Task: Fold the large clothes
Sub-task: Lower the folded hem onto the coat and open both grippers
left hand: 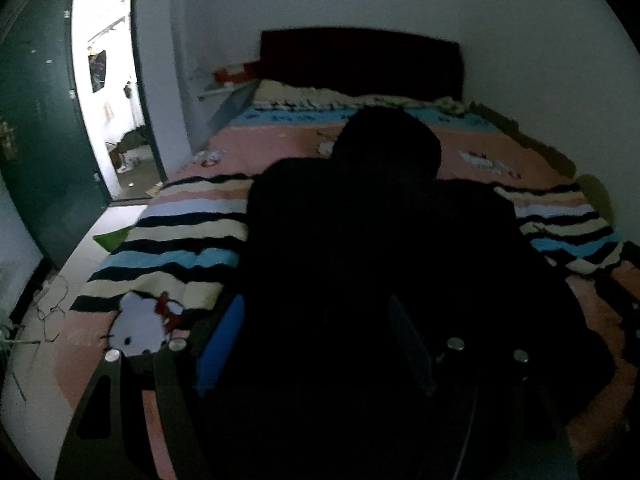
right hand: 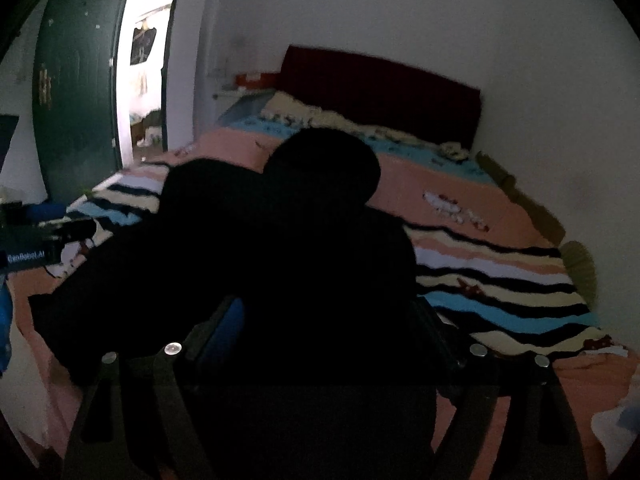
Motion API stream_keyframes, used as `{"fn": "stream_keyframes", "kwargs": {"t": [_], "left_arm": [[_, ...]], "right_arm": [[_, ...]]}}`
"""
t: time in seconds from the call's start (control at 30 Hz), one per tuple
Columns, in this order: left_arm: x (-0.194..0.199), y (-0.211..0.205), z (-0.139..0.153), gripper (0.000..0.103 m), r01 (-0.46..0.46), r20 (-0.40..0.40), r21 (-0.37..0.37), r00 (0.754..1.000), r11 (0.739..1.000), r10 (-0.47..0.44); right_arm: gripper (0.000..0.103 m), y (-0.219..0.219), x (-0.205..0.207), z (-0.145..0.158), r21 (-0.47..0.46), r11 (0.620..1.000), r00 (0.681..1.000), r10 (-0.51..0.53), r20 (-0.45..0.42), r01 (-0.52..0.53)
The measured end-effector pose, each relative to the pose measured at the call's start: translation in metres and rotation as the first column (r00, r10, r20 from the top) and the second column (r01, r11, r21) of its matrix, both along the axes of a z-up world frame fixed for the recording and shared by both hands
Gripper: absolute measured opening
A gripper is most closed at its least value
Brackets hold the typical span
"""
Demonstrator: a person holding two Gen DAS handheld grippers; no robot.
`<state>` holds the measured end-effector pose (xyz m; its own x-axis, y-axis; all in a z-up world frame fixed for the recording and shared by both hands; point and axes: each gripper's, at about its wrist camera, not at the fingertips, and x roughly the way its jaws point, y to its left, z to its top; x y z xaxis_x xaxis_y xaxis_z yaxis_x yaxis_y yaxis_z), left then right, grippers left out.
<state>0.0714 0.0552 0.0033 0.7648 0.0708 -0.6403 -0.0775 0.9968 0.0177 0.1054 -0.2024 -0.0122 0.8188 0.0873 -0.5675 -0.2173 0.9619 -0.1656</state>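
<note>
A home bedroom: beyond the fingers lies a bed (left hand: 192, 240) with a striped cartoon-cat blanket (right hand: 500, 280) and dark red headboard (left hand: 360, 60); far left, a green door (left hand: 44, 128) stands open

Both wrist views look down along a bed (left hand: 208, 232) toward its headboard (right hand: 380, 92).

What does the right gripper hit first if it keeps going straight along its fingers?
Probably the black garment spread on the bed. The right gripper points down at it, jaws apart, and the dark cloth fills the gap between the fingers. The cloth is too dark to judge depth or tell whether it is already touching.
</note>
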Motion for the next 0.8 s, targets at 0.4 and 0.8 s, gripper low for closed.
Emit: {"fn": "stream_keyframes", "kwargs": {"t": [0.4,0.8], "left_arm": [[-0.059,-0.010,0.011,0.074,-0.008,0.069,0.015,0.998,1.000,0.007],[0.003,-0.002,0.062,0.074,0.022,0.045,0.035,0.999,0.999,-0.023]], "right_arm": [[0.095,0.013,-0.062,0.033,0.003,1.000,0.985,0.029,0.169,-0.030],[0.099,0.012,-0.020,0.054,0.002,0.997,0.976,0.079,0.202,-0.081]]}}
